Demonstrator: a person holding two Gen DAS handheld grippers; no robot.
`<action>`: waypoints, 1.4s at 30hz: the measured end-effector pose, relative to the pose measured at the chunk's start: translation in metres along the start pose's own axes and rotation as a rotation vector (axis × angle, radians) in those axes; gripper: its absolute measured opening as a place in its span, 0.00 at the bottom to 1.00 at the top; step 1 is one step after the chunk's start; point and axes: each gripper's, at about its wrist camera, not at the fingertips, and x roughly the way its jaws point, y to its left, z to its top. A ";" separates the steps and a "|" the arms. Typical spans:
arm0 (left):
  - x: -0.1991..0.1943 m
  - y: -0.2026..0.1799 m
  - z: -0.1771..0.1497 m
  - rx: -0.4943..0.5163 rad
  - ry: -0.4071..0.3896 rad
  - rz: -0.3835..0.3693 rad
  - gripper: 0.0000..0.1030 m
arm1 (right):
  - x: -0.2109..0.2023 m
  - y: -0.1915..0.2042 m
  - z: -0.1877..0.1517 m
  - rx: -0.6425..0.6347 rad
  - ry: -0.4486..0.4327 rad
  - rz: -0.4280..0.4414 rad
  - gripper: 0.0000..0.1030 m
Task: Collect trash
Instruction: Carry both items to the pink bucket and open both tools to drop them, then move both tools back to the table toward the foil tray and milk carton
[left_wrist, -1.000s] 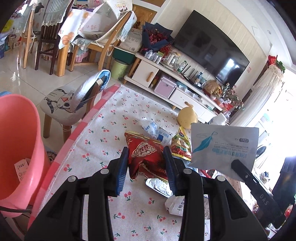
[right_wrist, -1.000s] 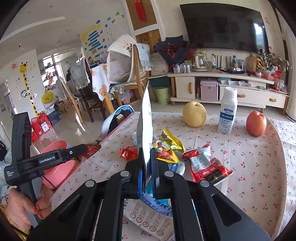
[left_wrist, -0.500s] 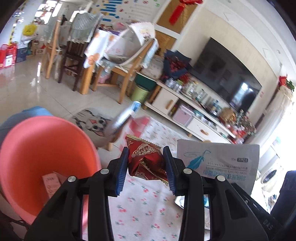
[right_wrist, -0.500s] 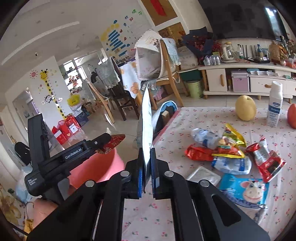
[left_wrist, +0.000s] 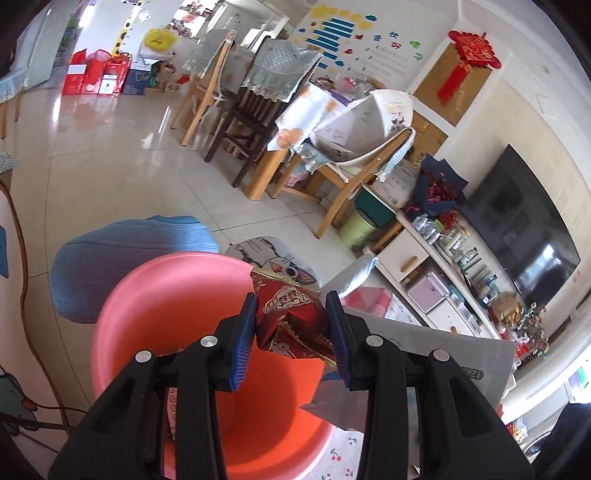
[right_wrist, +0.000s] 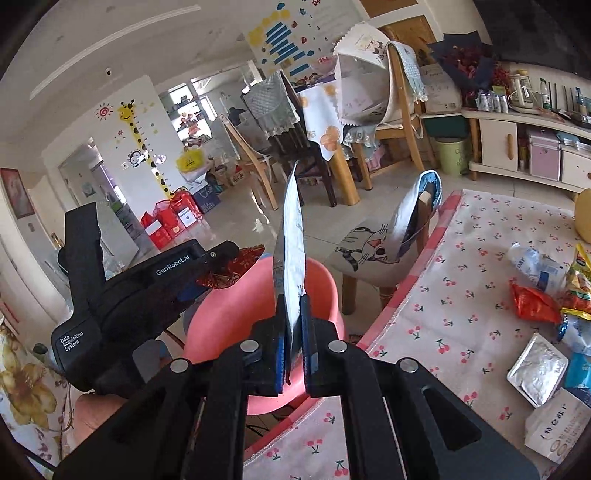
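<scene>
**Pink bin under two loaded grippers**

Pink plastic fills the lower half of the left wrist view: the bin (left_wrist: 173, 332) stands on the floor just off the edge of the cherry-print table (right_wrist: 461, 295), its mouth open upward. The left gripper (left_wrist: 291, 332) is clamped on a crumpled red snack wrapper (left_wrist: 291, 317), which bulges between the blue pads. That wrapper hangs over the bin's far rim and interior, so from this gripper the bin lies straight below and slightly toward the camera.

The right gripper (right_wrist: 293, 343) is pinched tight on a flat silver-white sachet (right_wrist: 290, 251), held edge-on with its long axis standing up from the jaws. In the right wrist view the bin's rim (right_wrist: 321, 273) shows directly behind and beneath the sachet, with the left gripper's body just to the left of it. The sachet's lower corner reaches over the bin in the left view (left_wrist: 424, 365).

Both pieces look placed for dropping; the left hand seems the better centred over the opening, while the sachet sits nearer the table-side rim. More litter is on the table: a red wrapper (right_wrist: 532, 299), a foil pack (right_wrist: 537, 369), a crushed bottle (right_wrist: 535, 262)
</scene>
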 end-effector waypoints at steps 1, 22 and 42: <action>0.001 0.002 0.000 -0.003 0.003 0.010 0.39 | 0.006 0.001 -0.002 0.000 0.018 0.006 0.08; 0.003 -0.050 -0.031 0.267 -0.108 0.002 0.88 | -0.056 -0.042 -0.055 -0.131 -0.002 -0.350 0.90; 0.002 -0.127 -0.087 0.547 -0.004 -0.027 0.88 | -0.150 -0.078 -0.086 -0.174 -0.106 -0.468 0.91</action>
